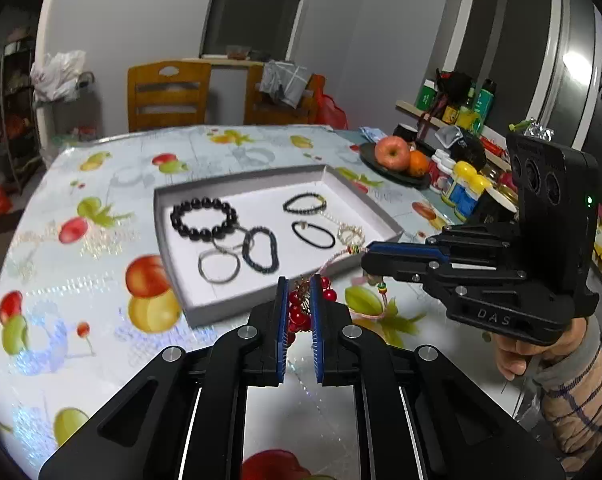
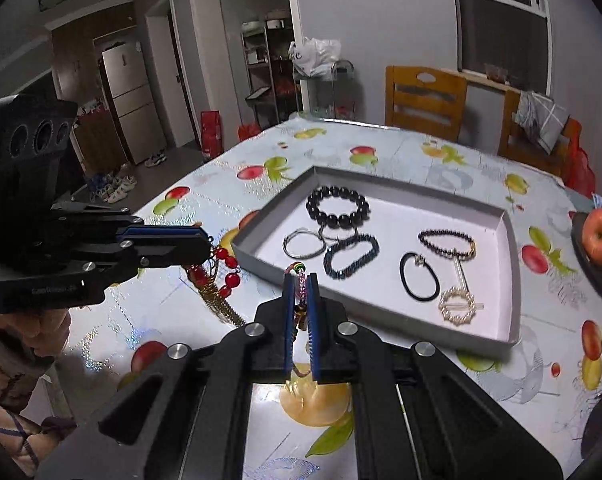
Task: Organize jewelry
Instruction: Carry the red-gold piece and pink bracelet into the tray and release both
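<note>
The tray (image 1: 173,276) sits on the fruit-print table (image 1: 81,280), several bracelets already laid flat inside it. Just in front of its near rim, two pieces hang clear of the cloth. The red bead bracelet (image 1: 299,312), with a gold fringe, is clamped in the left gripper (image 1: 299,300); it looks light, limp and free to swing, best held on the beads. The pink braided cord (image 1: 375,308) is pinched by the right gripper (image 2: 300,300), closed on it. Soft and thin, it could slip. It droops in a loop towards the table.
</note>
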### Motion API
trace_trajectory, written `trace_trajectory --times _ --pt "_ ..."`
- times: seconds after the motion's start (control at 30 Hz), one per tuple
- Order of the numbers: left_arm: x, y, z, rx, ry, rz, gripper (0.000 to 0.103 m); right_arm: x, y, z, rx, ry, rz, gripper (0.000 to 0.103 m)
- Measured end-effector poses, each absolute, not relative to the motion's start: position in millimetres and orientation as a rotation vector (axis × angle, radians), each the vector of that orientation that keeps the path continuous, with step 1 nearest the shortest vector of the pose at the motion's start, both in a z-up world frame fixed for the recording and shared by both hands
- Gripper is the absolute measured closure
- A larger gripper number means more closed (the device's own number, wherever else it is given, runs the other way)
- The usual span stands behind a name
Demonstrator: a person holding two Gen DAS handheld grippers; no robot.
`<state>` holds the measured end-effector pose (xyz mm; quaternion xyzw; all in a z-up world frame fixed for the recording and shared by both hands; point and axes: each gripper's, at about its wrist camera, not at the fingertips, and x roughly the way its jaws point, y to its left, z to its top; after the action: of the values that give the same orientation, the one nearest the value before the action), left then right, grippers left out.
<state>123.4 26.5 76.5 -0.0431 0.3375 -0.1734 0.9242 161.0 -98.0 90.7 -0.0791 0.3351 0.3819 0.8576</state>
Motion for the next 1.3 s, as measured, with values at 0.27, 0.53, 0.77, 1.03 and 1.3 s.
trace_trajectory --times 0.27,0.53,0.77,1.03,1.3 --pt "137.9 26.1 99.4 -0.034 0.649 -0.332 0.092 170.9 -99.5 108.6 -0.156 0.667 0.781 0.097" --pt "172.3 31.7 107.4 -0.065 0.631 -0.322 0.092 204.9 -94.0 113.2 -0.139 0.666 0.729 0.097" --pt "205.4 32.9 88.9 -0.089 0.661 -0.321 0.092 235.0 -94.0 97.3 -0.069 0.711 0.714 0.097" --pt "238.7 47.3 30.4 -0.171 0.778 -0.293 0.092 277.8 -115.2 42.3 0.01 0.846 0.619 0.097" --pt "243.8 53.4 13.1 -0.132 0.801 -0.248 0.092 291.9 -143.6 21.7 0.005 0.869 0.526 0.097"
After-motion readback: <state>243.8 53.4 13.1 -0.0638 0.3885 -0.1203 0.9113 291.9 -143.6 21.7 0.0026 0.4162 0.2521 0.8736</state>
